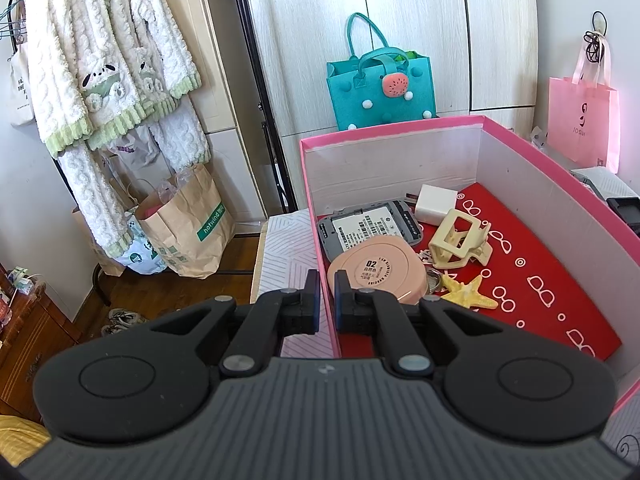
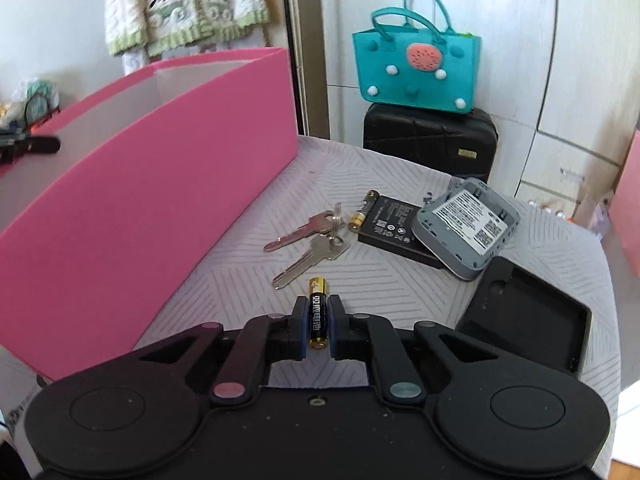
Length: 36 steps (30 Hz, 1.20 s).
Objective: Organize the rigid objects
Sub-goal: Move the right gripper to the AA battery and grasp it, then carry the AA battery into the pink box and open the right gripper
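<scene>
The right claw (image 2: 319,322) pinched the AA battery (image 2: 318,316) near the surface's front edge, likely bound for the pink box (image 2: 152,184). The left claw (image 1: 327,300), pressed together on the box's wall, steadied it.

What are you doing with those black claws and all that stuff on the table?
Someone is tidying small hard things into the pink box. The right claw is shut on a small battery on the table. The left claw is pinching the box's wall. A charger, hair clip and starfish are already inside; keys wait outside.
</scene>
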### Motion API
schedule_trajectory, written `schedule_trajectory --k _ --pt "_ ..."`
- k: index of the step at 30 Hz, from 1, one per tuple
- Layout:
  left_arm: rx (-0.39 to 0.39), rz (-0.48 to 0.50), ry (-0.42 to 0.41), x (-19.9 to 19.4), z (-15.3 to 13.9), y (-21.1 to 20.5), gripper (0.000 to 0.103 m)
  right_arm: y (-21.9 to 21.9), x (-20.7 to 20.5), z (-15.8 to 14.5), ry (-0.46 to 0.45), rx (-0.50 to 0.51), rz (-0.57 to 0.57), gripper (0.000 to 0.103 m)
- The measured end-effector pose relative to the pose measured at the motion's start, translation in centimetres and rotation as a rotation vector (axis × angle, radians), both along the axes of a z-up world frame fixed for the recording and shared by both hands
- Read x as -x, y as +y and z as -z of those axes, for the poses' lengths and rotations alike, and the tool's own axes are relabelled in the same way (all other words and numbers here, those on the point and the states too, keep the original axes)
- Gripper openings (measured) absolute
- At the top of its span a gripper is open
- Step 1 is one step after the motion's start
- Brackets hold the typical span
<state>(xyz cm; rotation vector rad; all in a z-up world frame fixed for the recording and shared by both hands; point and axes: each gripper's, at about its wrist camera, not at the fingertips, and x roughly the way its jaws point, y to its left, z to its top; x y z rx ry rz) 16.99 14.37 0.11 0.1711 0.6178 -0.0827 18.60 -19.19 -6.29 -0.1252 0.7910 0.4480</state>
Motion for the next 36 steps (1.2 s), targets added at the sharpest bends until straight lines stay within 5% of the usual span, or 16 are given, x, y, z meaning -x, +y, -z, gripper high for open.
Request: schedule_trajectory --k 17,23,27,36 --pt "0.005 0.007 -0.003 -0.1 0.0 -0.5 0.006 0.6 2.2 -2.8 -0.069 -0.018 0.017 0.012" --pt "0.006 0.006 -0.003 -0.2 0.0 -0.6 0.006 0.6 3.8 -8.1 -0.137 -0.197 -0.002 0.012" --pt "0.006 0.006 -0.003 -0.1 0.0 -0.5 0.006 2.7 4.5 -10.6 -0.168 -0.28 -0.11 0.012" --pt "0.008 0.007 -0.004 -0.1 0.1 -0.6 0.006 10.8 2.2 -8.7 -0.139 -0.071 -0.267 0.012"
